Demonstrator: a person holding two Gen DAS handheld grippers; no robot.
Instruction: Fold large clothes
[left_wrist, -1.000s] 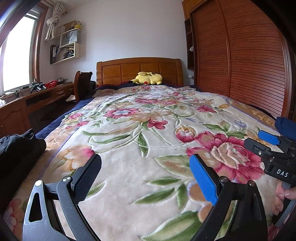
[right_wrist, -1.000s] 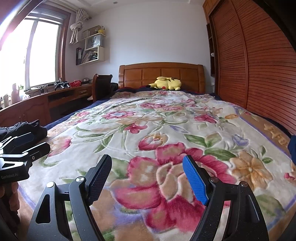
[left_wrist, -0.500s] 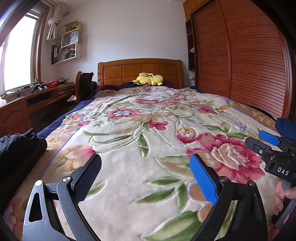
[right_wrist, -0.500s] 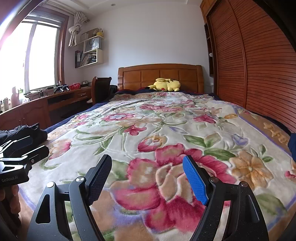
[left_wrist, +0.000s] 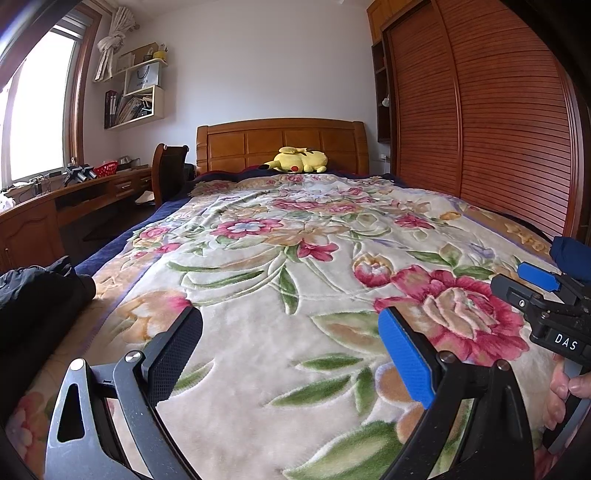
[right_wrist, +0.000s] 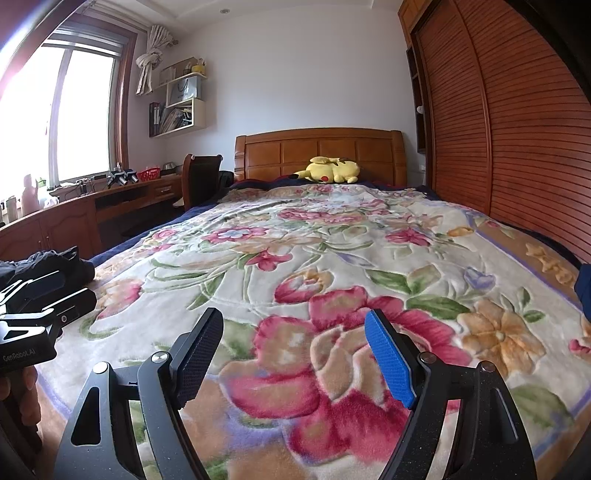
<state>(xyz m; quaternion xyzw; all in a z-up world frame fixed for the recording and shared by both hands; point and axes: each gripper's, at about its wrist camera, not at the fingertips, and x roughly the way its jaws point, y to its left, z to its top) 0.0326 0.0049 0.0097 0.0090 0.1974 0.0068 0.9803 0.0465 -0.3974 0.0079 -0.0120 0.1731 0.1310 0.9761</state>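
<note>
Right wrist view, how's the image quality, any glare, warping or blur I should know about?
Right wrist view: the window is blown out, with pinkish flare in the top left corner; fisheye bends the wardrobe doors; the floral blanket is sharp. Left wrist view: the same bowing, a smaller overexposed window, dark vignette in the corners, and a black garment lying in shadow.

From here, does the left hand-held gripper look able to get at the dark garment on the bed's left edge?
Probably yes: the left hand-held gripper is open and empty, and only bare blanket lies between it and the dark garment.

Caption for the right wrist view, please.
Open right claw poised over floral blanket; dark clothes at left edge, yellow plush by headboard.
</note>
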